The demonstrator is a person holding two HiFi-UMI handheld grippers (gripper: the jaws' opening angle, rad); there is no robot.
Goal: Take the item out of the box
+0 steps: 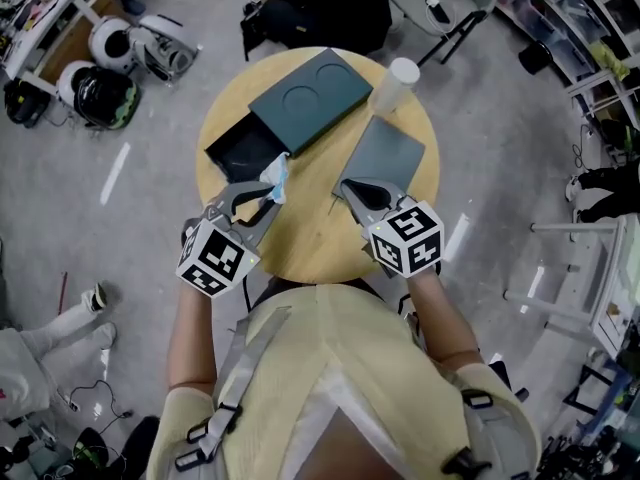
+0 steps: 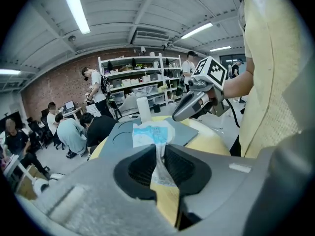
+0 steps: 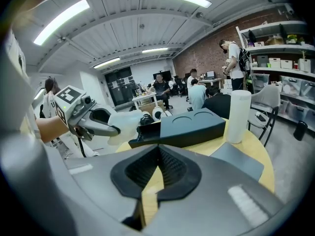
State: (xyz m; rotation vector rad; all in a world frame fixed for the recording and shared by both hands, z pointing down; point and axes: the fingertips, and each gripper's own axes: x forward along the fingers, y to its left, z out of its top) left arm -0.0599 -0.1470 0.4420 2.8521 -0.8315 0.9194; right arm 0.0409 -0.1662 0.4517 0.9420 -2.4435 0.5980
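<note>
Left gripper (image 2: 158,151) jaws pinch packet (image 2: 153,133) (top protruding).

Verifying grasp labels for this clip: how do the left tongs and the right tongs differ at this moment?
The left tongs are shut on a small white-and-blue plastic packet; the right tongs are shut on nothing. The left tongs sit near the open dark box; the right tongs sit near the flat grey panel. Both point down over the round wooden table.
</note>
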